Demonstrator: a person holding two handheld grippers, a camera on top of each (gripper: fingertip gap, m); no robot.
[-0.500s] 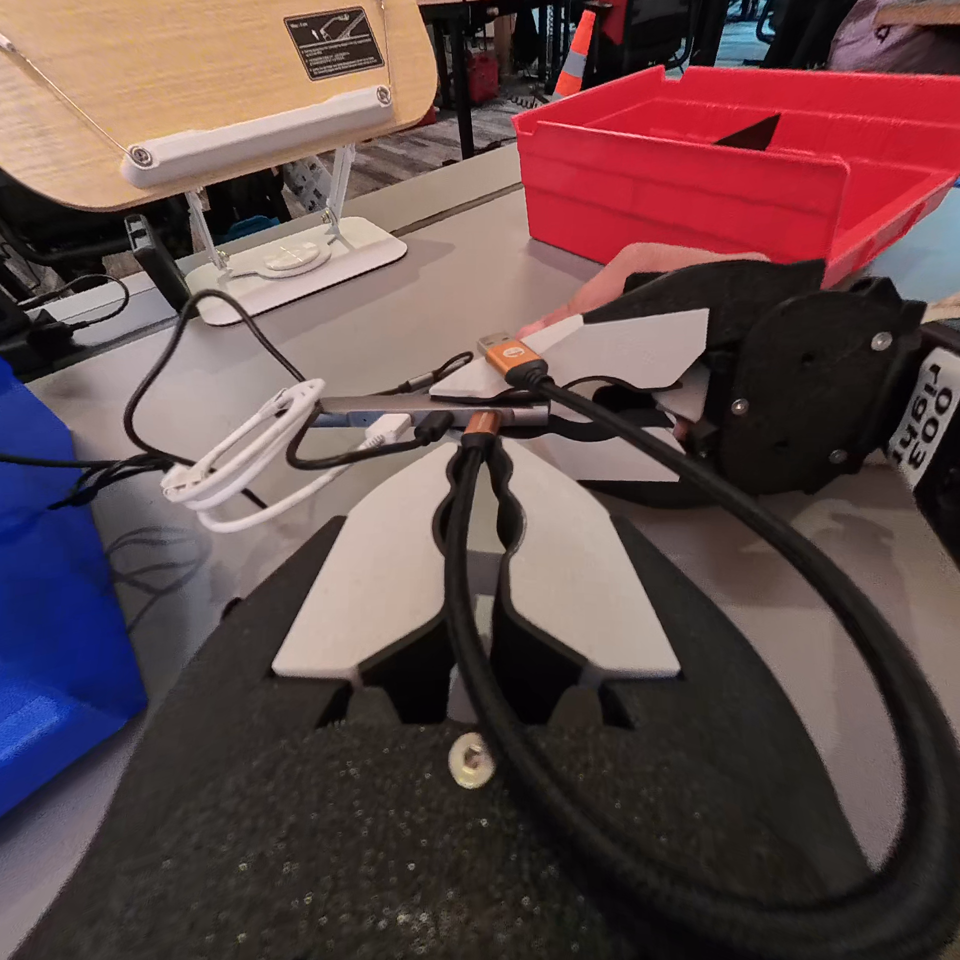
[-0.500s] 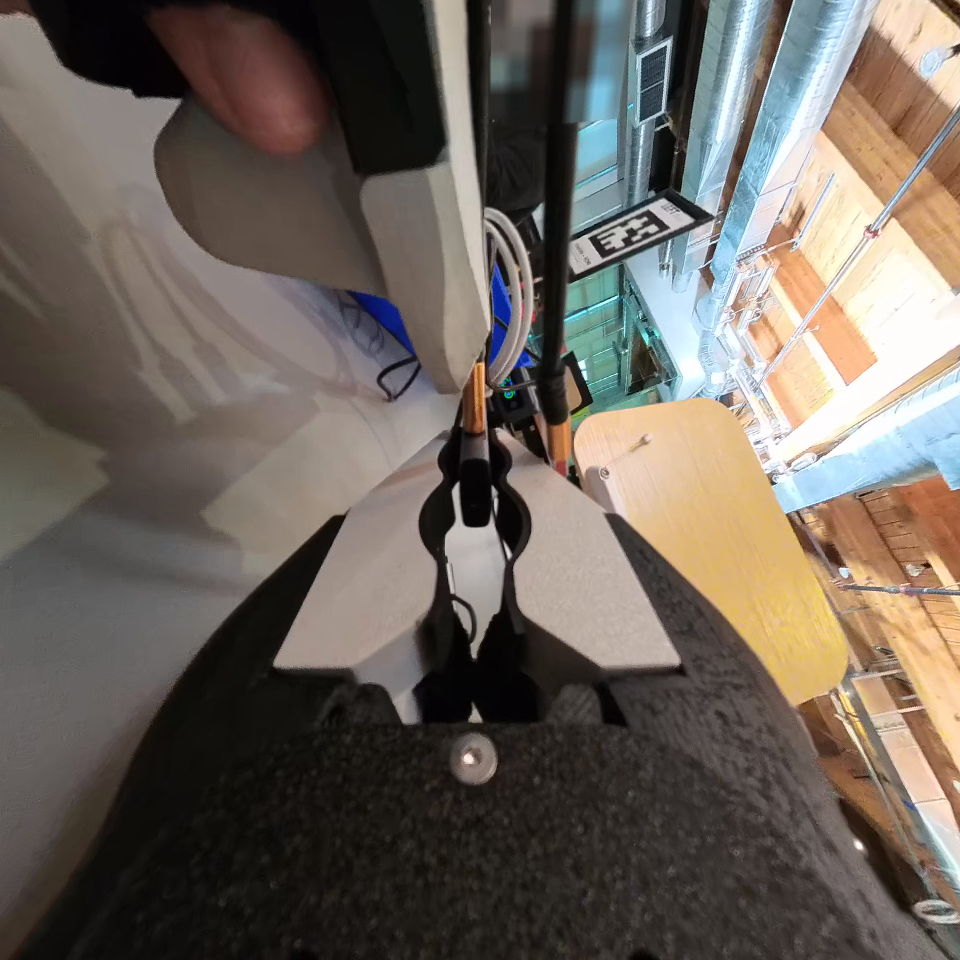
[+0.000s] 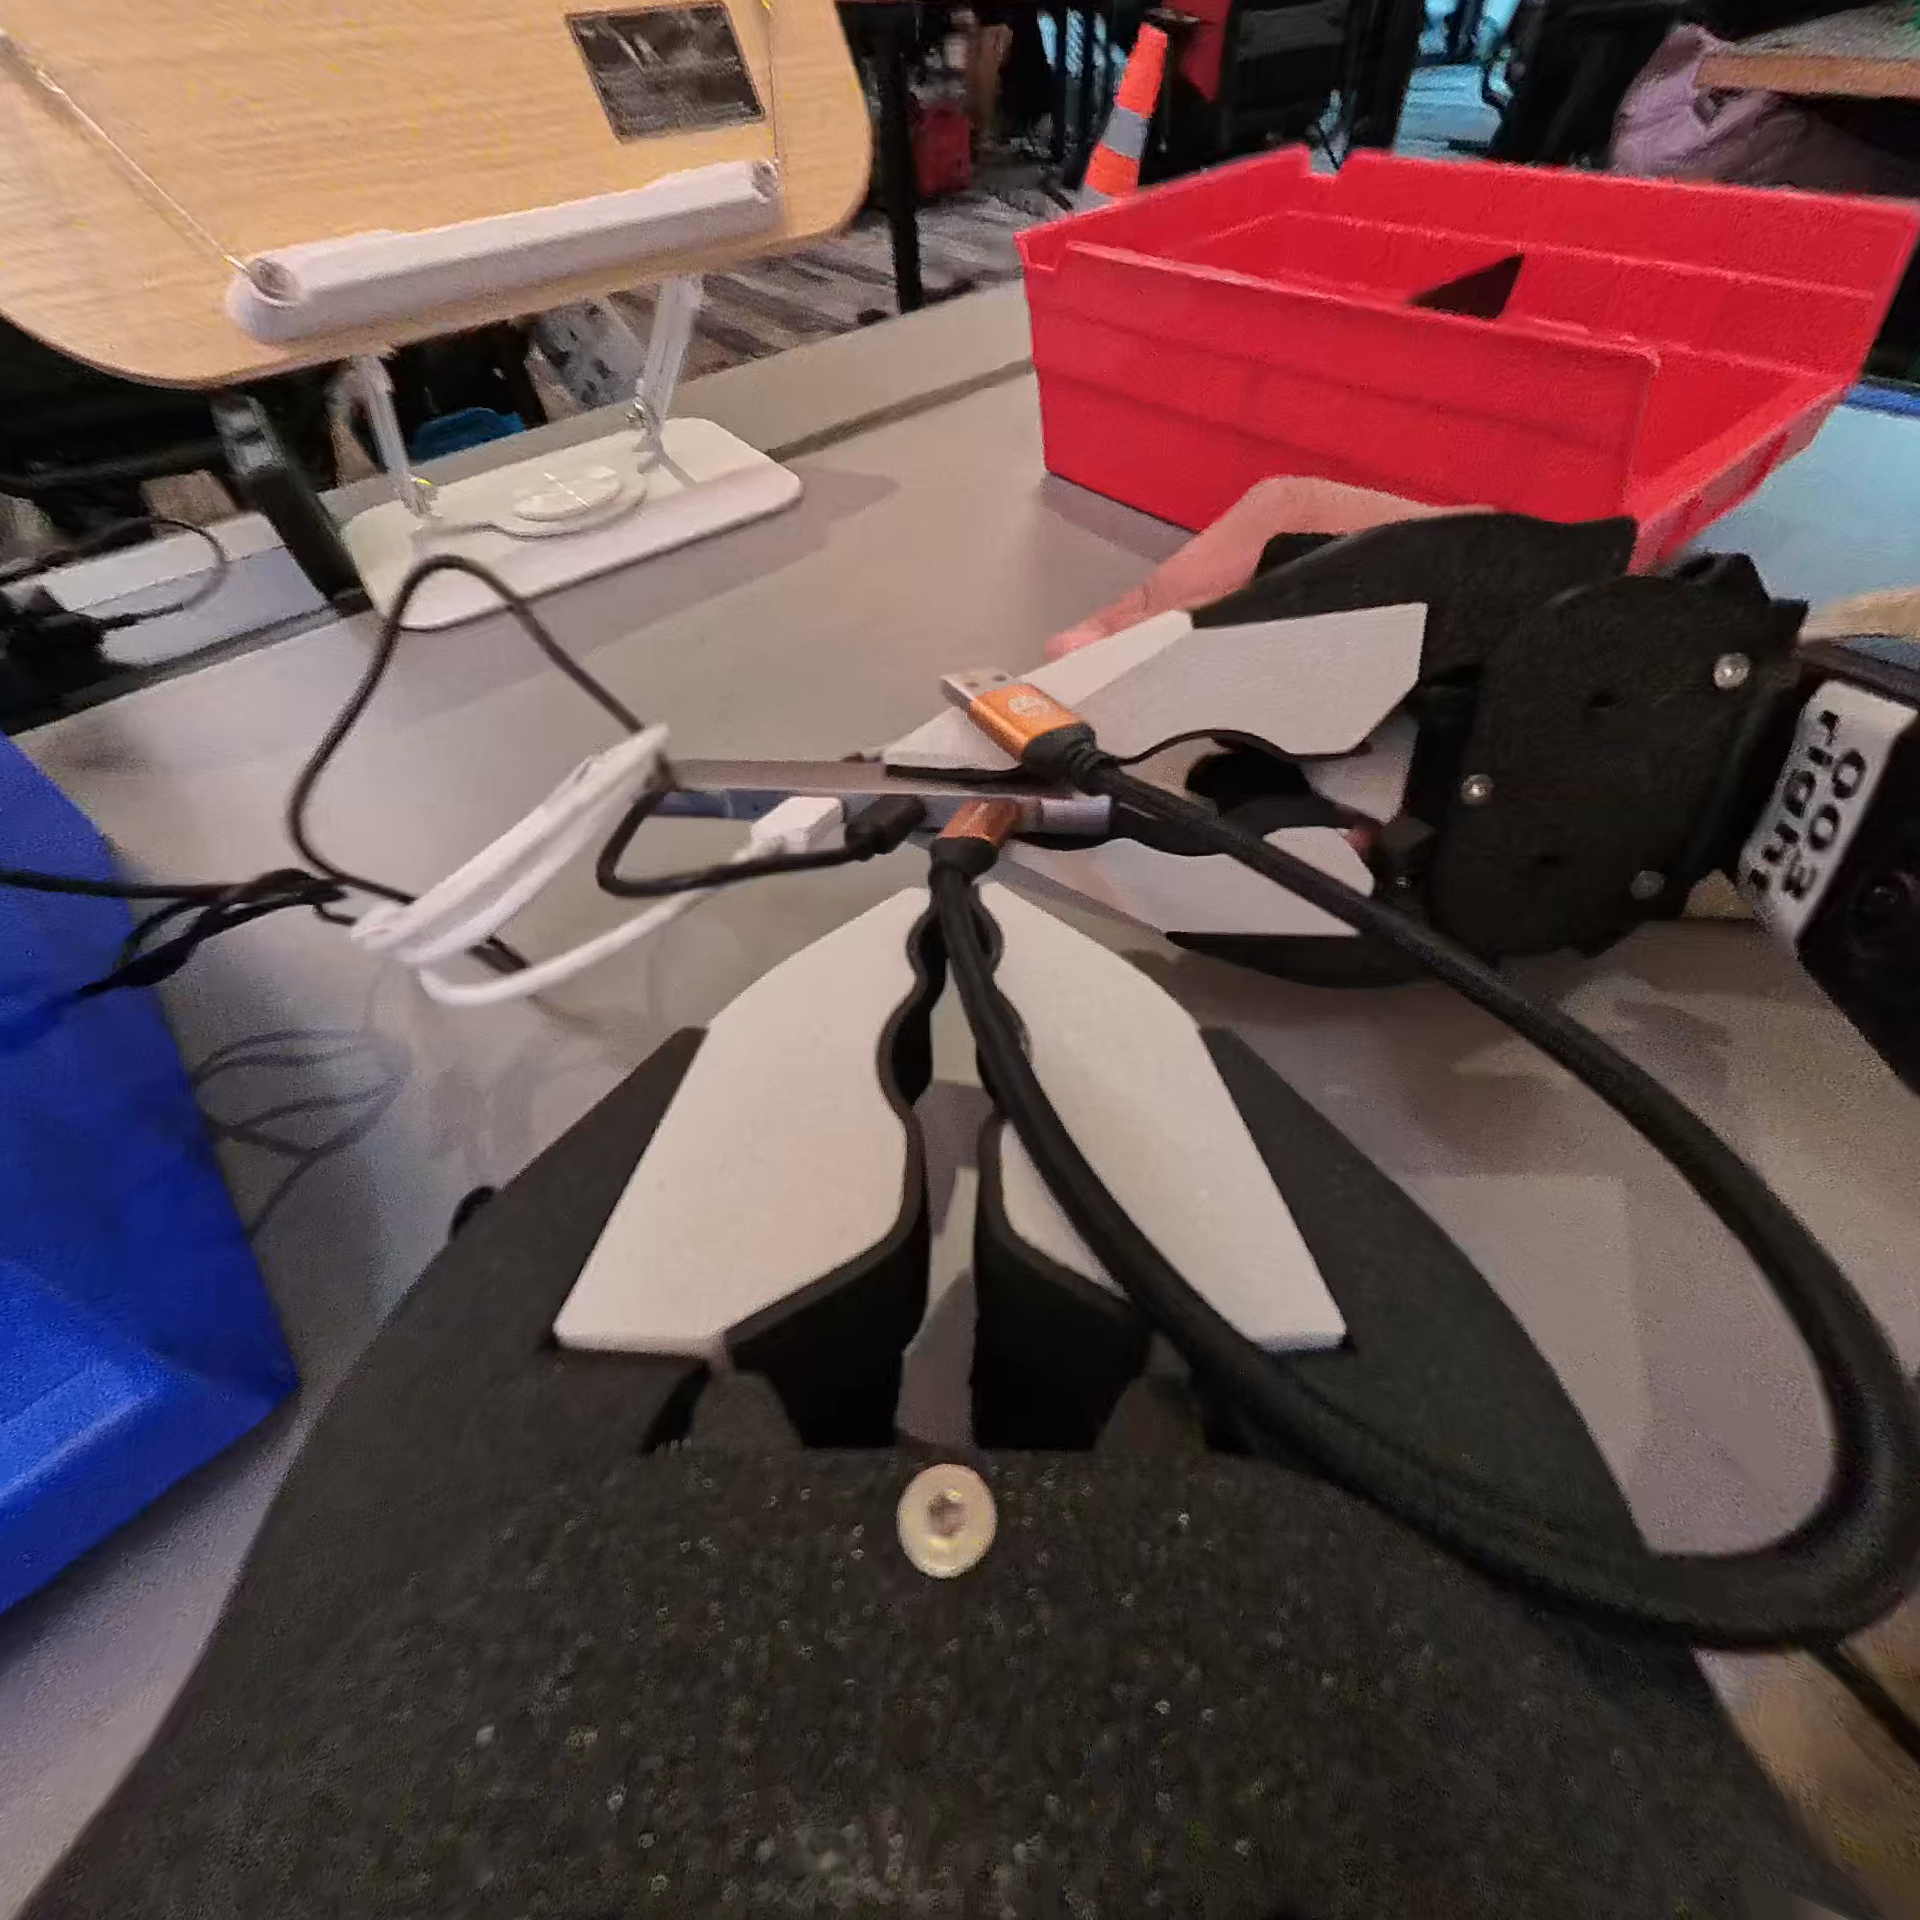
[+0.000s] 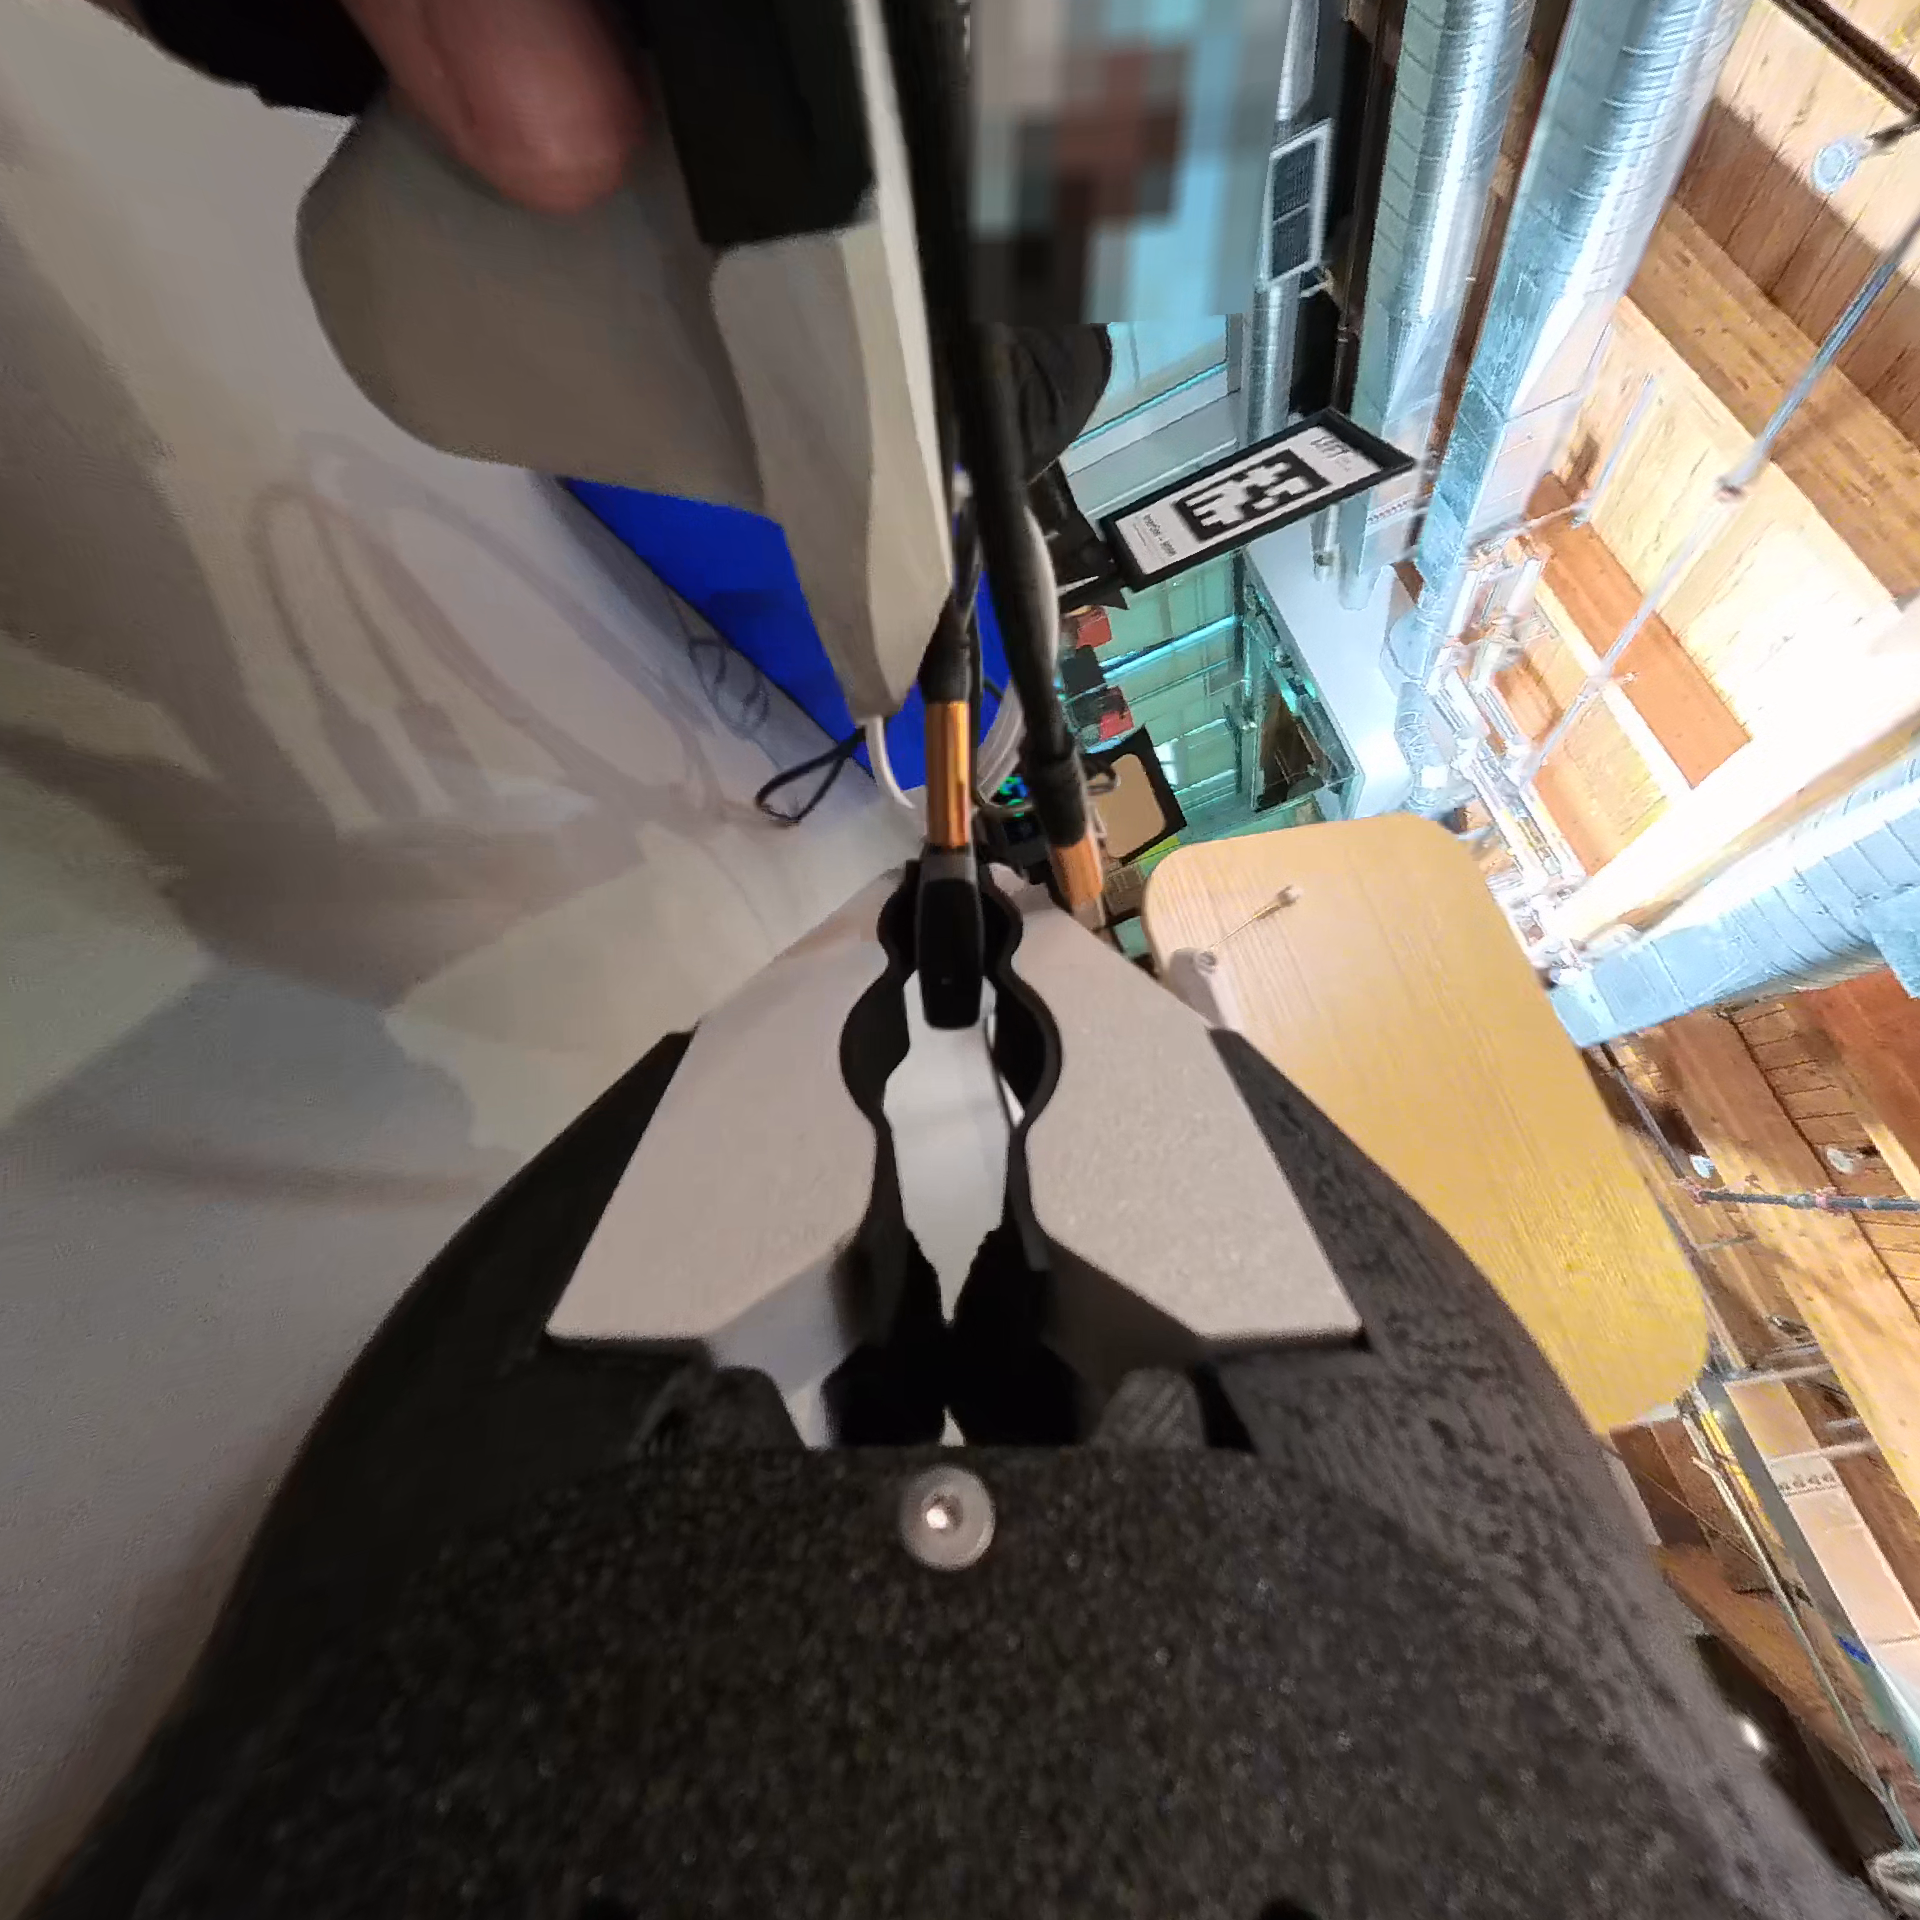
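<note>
We've got the left hand-held gripper (image 3: 951,925) clamped on the black braided cable (image 3: 1558,1195) just behind its orange-collared plug (image 3: 977,823), seated in the slim grey metal hub (image 3: 831,790). Vs half a sec ago it has slid back a bit, plug not out yet. Right hand-held gripper (image 3: 1039,805) is pinched on the hub's end, held above the grey bench (image 3: 831,623). The cable's spare orange plug (image 3: 1003,712) lies on its finger. White cable (image 3: 499,894) & thin black lead (image 3: 416,665) hang left; red plastic bin (image 3: 1351,416) behind, blue bin (image 3: 94,1195) at left.
</note>
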